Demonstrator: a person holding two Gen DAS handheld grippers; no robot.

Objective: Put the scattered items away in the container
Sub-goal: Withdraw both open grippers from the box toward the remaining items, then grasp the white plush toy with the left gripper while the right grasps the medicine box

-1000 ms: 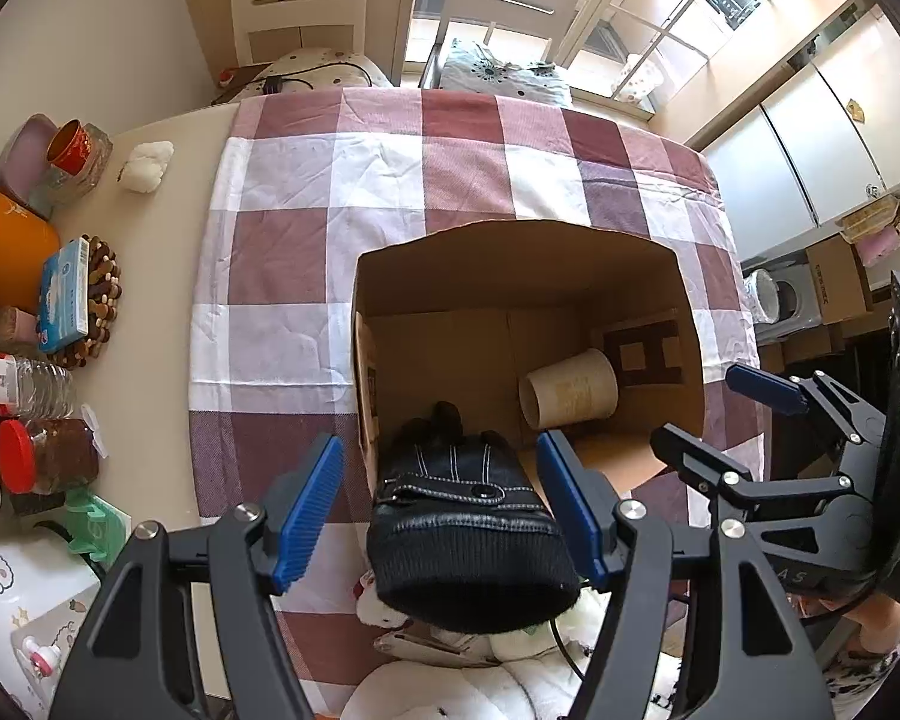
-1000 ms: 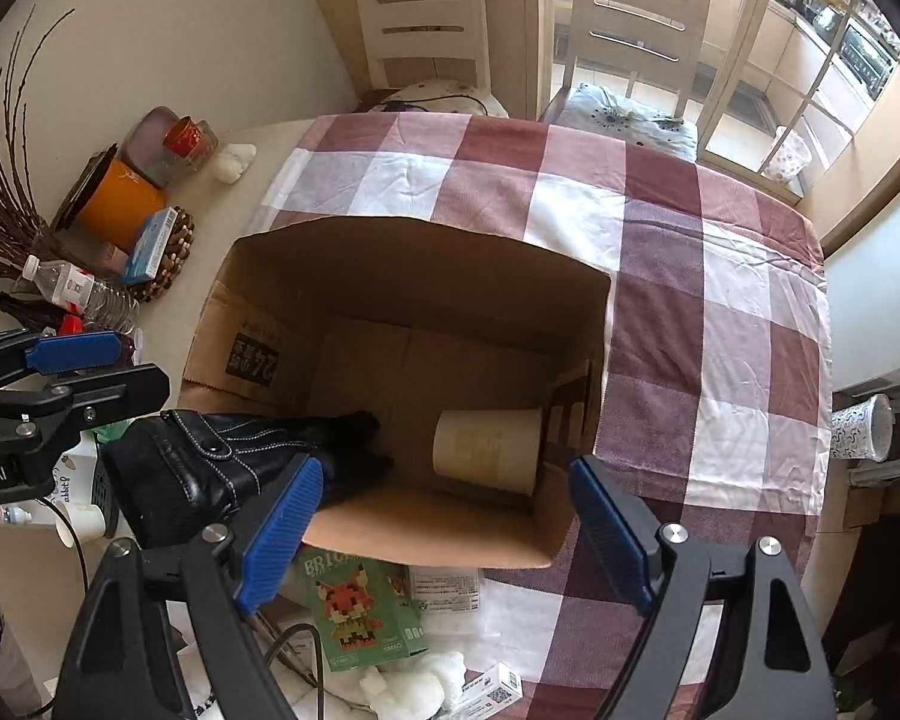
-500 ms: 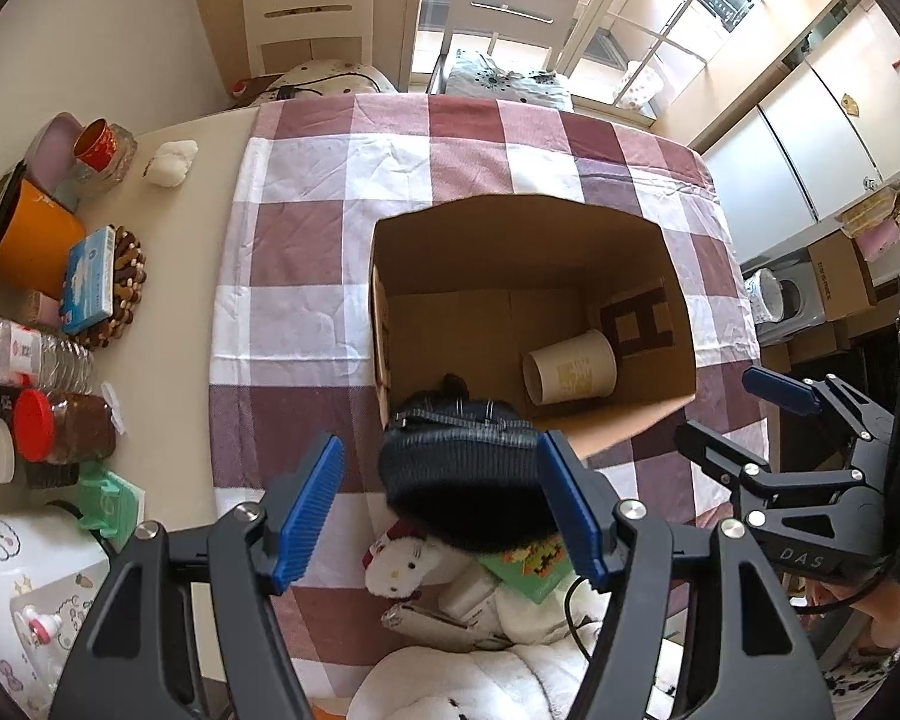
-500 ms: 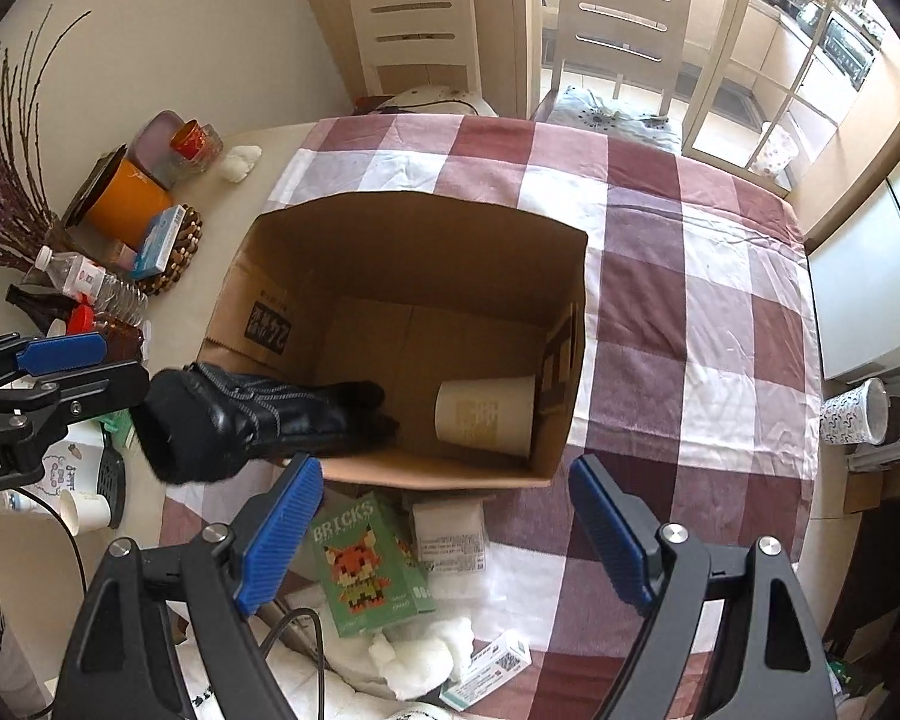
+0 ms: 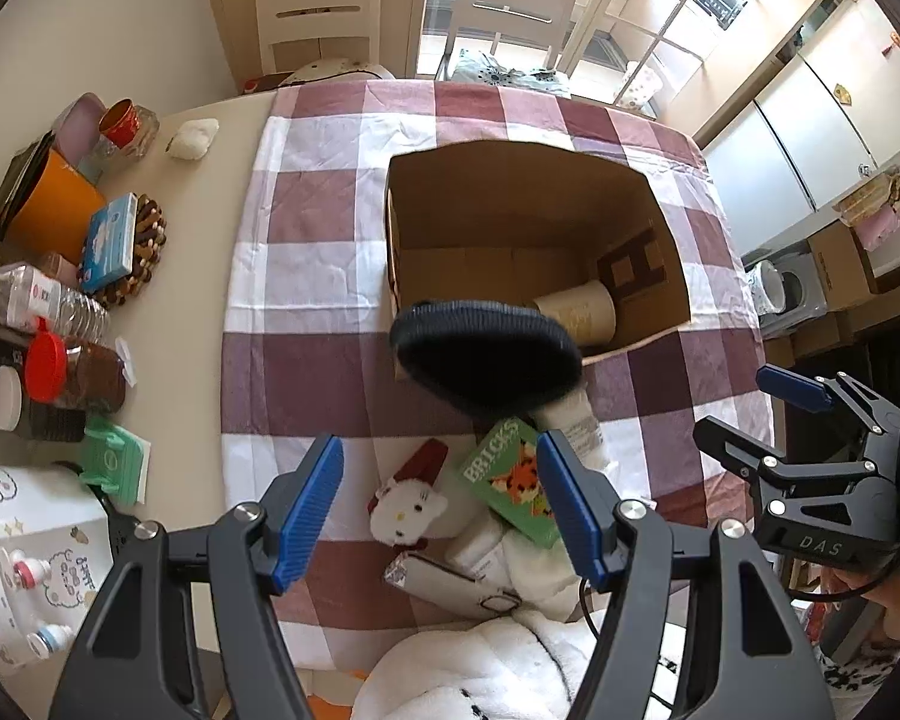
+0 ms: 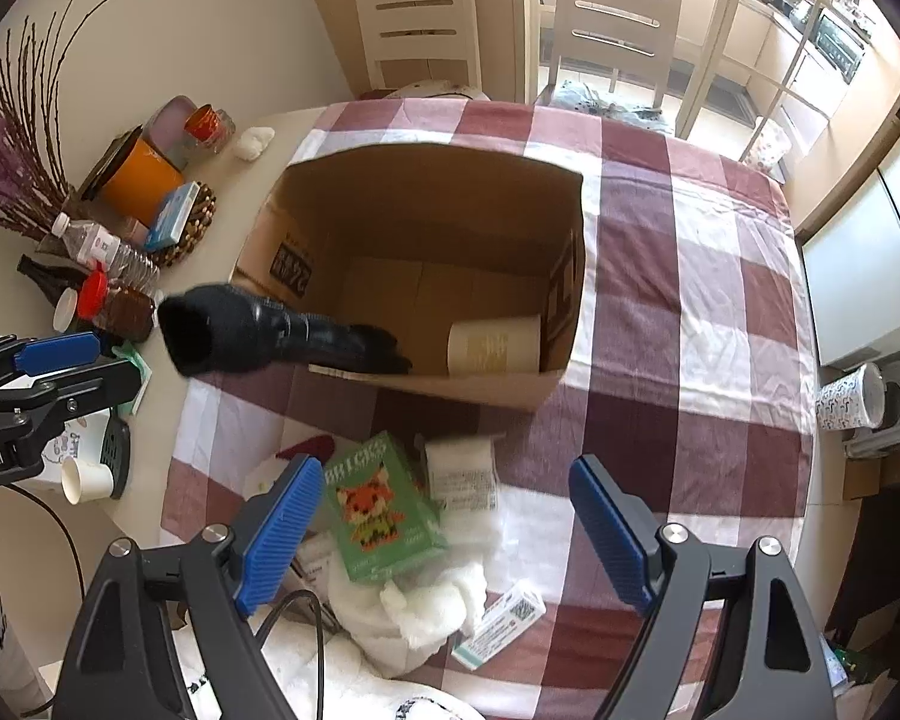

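Black glove (image 6: 270, 341) lies across the cardboard box (image 6: 426, 204) near rim, fingers pointing in toward the paper cup (image 6: 495, 345), cuff overhanging outward. My left gripper (image 5: 438, 507) and right gripper (image 6: 444, 531) both gape, holding nothing.

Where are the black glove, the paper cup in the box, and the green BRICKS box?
black glove (image 6: 240, 339), right wrist view, on its knitted cuff.
paper cup (image 6: 495, 345), right wrist view, on its side wall.
green BRICKS box (image 6: 378, 507), right wrist view, on its printed front face.
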